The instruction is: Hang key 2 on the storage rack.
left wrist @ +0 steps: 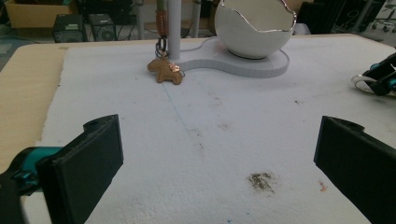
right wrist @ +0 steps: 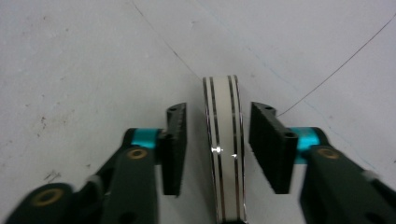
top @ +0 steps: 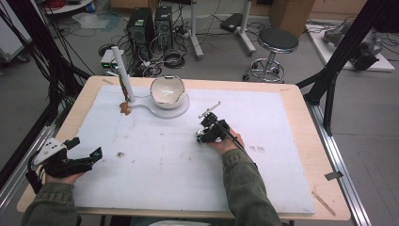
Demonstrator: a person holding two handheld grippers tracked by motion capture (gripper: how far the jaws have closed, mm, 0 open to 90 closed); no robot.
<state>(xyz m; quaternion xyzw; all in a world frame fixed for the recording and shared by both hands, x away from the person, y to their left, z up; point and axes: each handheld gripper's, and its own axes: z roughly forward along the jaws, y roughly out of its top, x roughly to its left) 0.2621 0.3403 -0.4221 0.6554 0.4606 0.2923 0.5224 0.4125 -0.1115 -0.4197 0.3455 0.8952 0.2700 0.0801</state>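
At the bench's (top: 301, 155) centre, toward three o'clock: right gripper (right wrist: 217, 144) narrowly open, astride a white, black-striped rigid bangle (right wrist: 223, 154), pads not yet touching; likely light, slippery; grip its flat faces; left gripper (left wrist: 219, 163) wide open, empty.

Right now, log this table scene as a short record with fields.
surface: white sheet on a wooden table
left gripper: open wide, nothing between the jaws, near the table's left edge
right gripper: jaws on either side of a white bangle, a small gap on each side
bangle: on edge on the sheet, white with dark stripes
stand: white base with a post, holding a white bowl
charm: brown, horse-shaped, beside the post
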